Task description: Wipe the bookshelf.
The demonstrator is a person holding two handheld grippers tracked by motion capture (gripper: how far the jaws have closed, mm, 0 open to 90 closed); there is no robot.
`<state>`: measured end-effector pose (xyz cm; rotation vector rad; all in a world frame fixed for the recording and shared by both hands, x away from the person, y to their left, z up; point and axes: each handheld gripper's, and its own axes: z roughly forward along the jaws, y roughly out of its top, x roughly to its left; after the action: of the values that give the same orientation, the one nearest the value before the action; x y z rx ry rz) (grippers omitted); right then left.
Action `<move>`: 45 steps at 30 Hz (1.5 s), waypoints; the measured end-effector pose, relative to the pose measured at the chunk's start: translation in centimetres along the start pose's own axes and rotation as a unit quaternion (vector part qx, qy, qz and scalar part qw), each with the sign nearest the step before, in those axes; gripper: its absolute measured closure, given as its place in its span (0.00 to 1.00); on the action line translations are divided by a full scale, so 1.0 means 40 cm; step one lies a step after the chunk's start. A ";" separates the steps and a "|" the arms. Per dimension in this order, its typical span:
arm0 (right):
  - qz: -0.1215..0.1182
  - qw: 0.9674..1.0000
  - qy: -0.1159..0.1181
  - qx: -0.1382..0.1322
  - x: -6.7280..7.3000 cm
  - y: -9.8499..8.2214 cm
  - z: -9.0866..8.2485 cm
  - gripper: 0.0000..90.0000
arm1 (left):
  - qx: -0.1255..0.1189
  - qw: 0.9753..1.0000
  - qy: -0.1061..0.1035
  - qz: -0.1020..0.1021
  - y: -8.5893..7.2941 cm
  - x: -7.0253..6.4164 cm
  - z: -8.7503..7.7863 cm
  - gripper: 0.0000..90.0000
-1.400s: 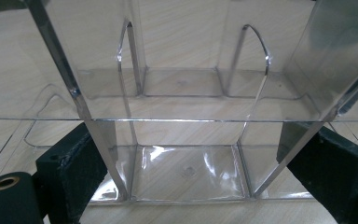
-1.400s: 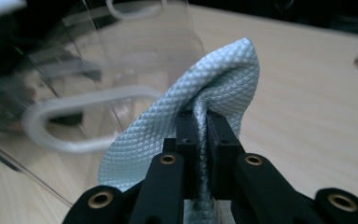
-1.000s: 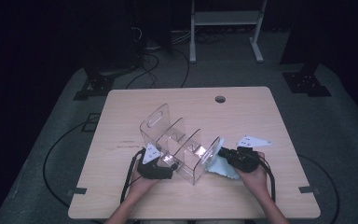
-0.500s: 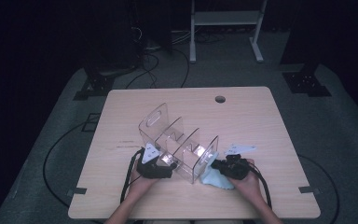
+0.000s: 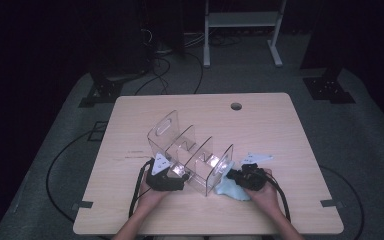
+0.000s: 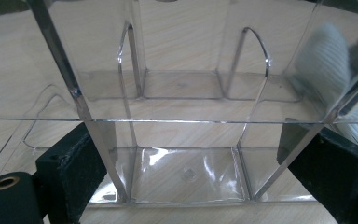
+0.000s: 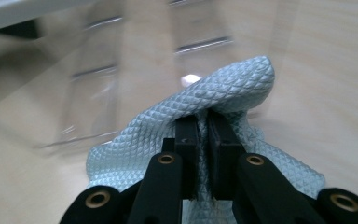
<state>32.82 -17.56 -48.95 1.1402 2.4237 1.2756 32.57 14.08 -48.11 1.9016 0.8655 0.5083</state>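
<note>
Clear plastic organizer (image 5: 190, 155) sits on the table (image 5: 280, 125), with its near end right between the fingers of the left gripper (image 5: 172, 175). Those fingers (image 6: 70, 168) are spread wide, one on each side of the organizer's end. One finger sits tight against the clear wall on one side and the other finger sits against the wall on the far side, so they seem to hold it; its thin dividers and flat bottom lie straight ahead of the fingers, and the wood shows through them.

A light blue cloth (image 7: 223, 98) with a bumpy diamond pattern is pinched by the right gripper (image 7: 203, 121). Its fingers (image 7: 186, 154) are pressed together on a fold of the cloth. The cloth humps up just past the fingertips and spills out on both sides of them, down onto the table. From above, the cloth (image 5: 227, 187) lies under the right gripper (image 5: 235, 176), touching the end wall of the organizer. A person's hand (image 5: 267, 197) holds that gripper, and the other hand (image 5: 150, 192) holds the left one.
</note>
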 end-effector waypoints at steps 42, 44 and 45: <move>-0.029 0.999 0.022 -0.005 0.088 -0.015 0.015 0.93 | -0.001 1.000 0.012 -0.005 0.000 0.005 -0.002 0.09; -0.042 0.998 0.047 0.000 0.115 -0.018 0.015 0.93 | -0.002 1.000 0.011 -0.006 -0.001 0.006 -0.003 0.09; -0.047 0.997 0.056 0.004 0.125 -0.019 0.016 0.93 | -0.003 1.000 0.011 -0.008 -0.001 0.007 -0.003 0.09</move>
<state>29.26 -13.92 -49.01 0.9673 2.5304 1.3356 32.64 14.36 -48.11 1.8865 0.8914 0.5227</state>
